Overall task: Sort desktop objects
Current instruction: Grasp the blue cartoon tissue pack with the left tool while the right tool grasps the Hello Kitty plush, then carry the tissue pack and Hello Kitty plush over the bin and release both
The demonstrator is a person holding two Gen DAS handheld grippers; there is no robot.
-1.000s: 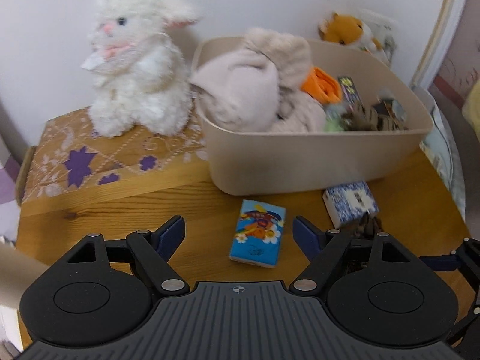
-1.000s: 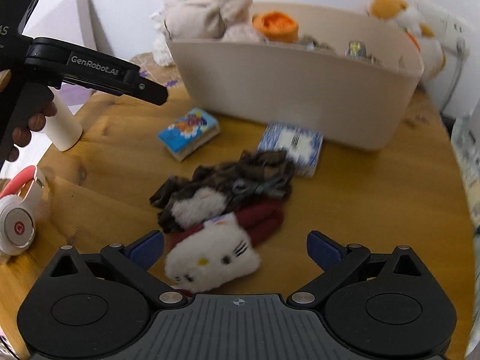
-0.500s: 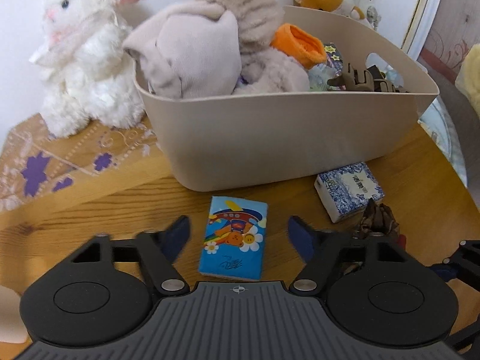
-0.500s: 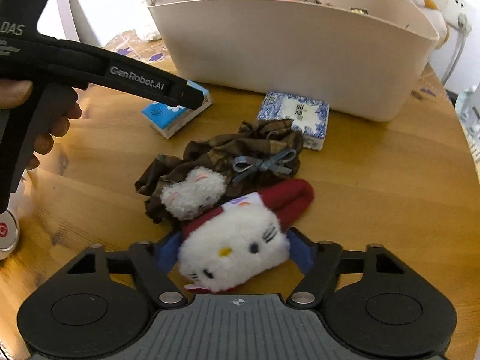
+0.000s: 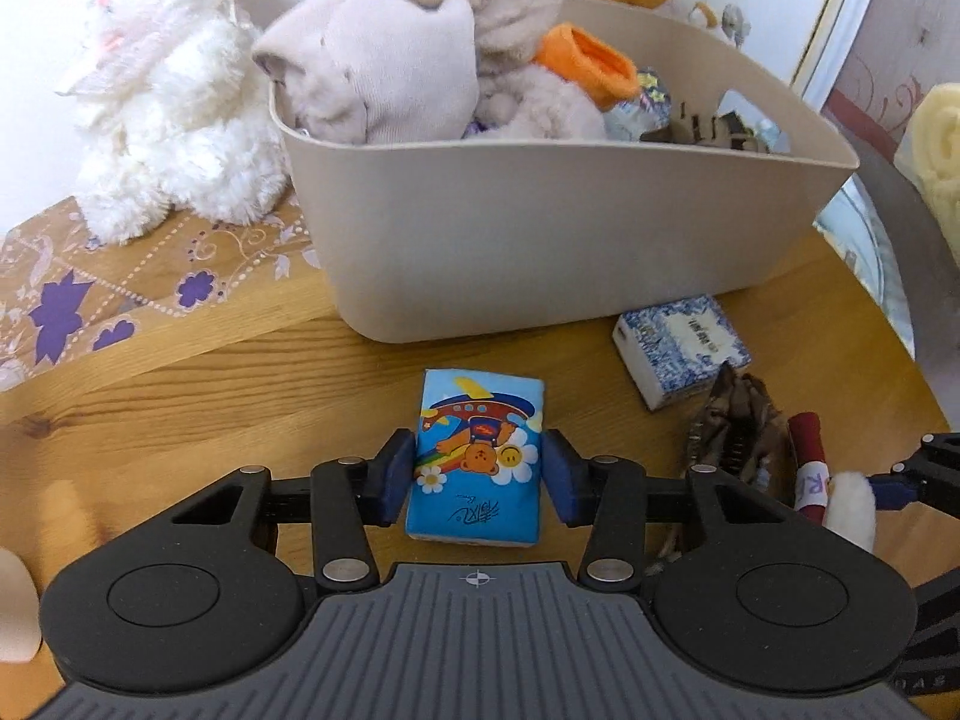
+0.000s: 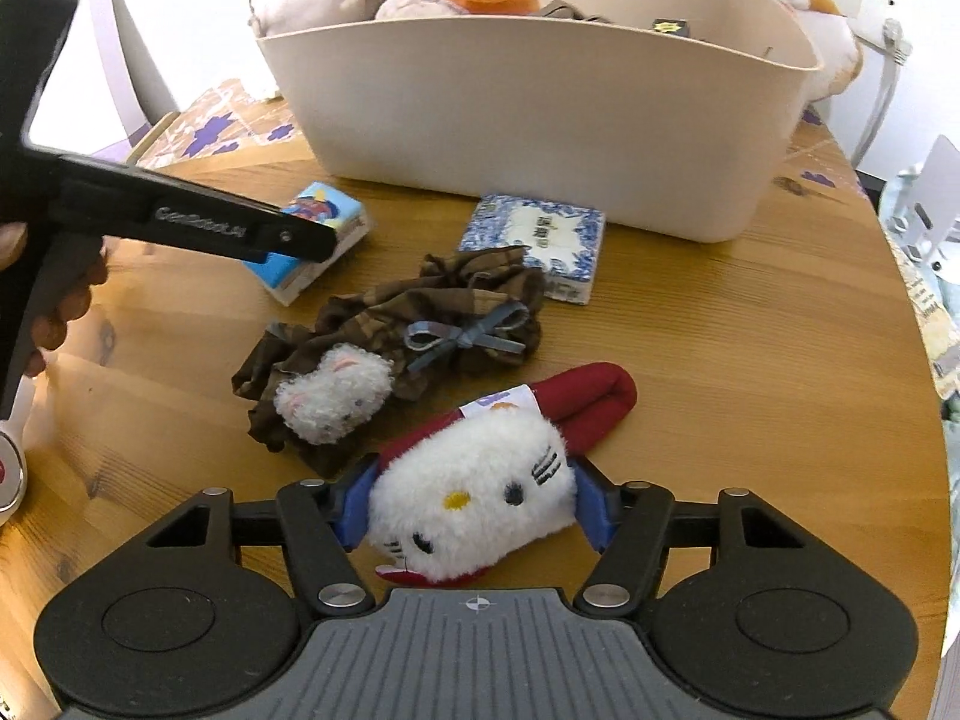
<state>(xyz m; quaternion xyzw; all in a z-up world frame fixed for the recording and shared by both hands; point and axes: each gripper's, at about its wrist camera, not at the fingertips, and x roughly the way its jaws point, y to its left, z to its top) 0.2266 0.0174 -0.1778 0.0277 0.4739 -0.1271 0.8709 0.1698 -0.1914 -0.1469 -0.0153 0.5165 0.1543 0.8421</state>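
My left gripper (image 5: 478,474) has its blue pads closed against both sides of a blue cartoon tissue pack (image 5: 477,456) lying on the wooden table; the pack also shows in the right wrist view (image 6: 318,240). My right gripper (image 6: 474,507) is closed on a white cat-face plush with a red band (image 6: 480,486) resting on the table. A brown plaid scrunchie with a small white plush (image 6: 390,348) lies just beyond it. A blue-white patterned tissue pack (image 6: 537,246) (image 5: 681,348) sits by the beige bin (image 5: 558,234) (image 6: 540,102).
The bin holds a beige plush (image 5: 408,54), an orange item (image 5: 591,63) and small things. A white bunny plush (image 5: 162,90) stands on a patterned box (image 5: 90,294) at left. White headphones (image 6: 9,474) lie at the left table edge.
Both grippers have moved forward and down and closed: the left on the blue cartoon tissue pack, the right on the cat-face plush. The objects have stayed on the table.
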